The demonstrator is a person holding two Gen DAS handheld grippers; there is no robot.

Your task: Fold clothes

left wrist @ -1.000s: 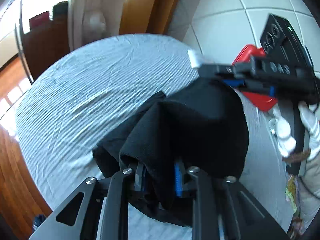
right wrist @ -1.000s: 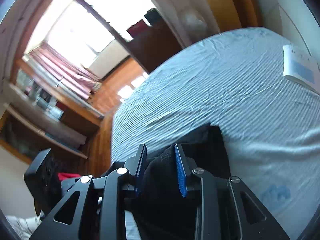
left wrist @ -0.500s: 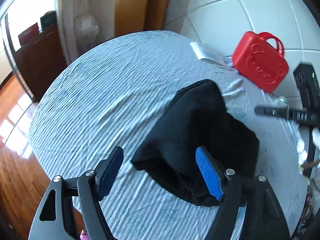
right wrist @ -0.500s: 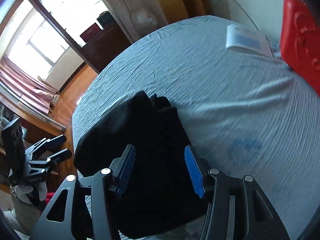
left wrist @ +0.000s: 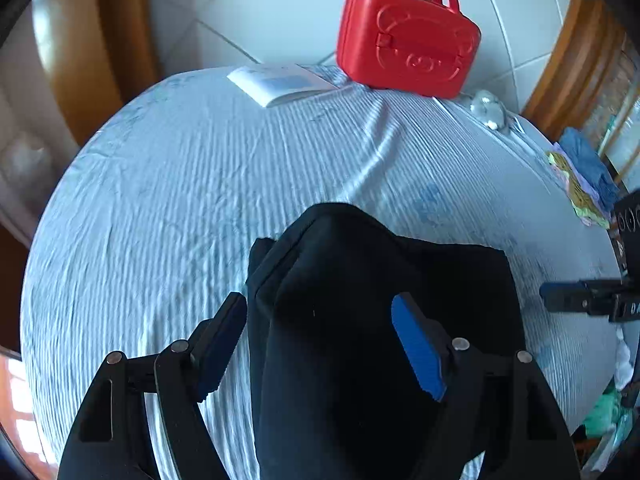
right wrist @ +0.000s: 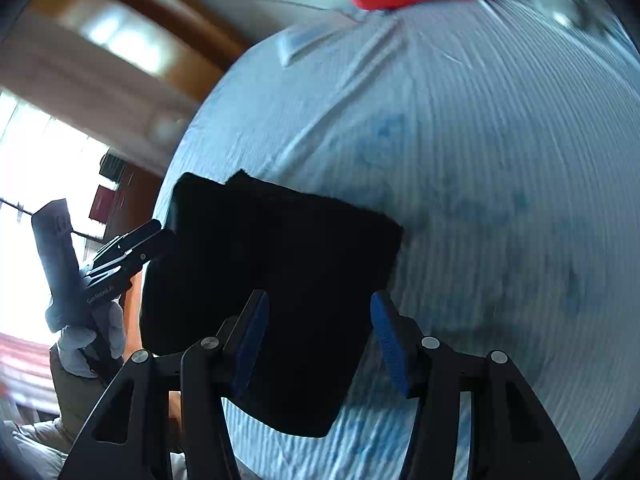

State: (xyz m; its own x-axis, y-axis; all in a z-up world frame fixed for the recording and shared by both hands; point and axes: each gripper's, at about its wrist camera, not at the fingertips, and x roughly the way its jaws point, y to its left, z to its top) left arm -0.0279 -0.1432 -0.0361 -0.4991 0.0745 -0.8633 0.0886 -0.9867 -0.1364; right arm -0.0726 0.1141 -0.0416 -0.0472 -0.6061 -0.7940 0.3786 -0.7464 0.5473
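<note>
Two black grippers hang over a bed [left wrist: 160, 184] covered in a pale blue, finely ribbed, wrinkled sheet. At the left, the left gripper [left wrist: 320, 336] stands released, its blue ridged pads spread wide on either side of the black garment [left wrist: 360, 280], not pressing it. That garment, soft and matte, lies in a thick folded bundle mid-bed with squared edges. Further right, the right gripper [right wrist: 318, 336] is also released, jaws parted above the cloth. At the far edge lie a flat white booklet [left wrist: 280, 82] and a glossy red plastic case [left wrist: 408, 44] with rounded corners.
</note>
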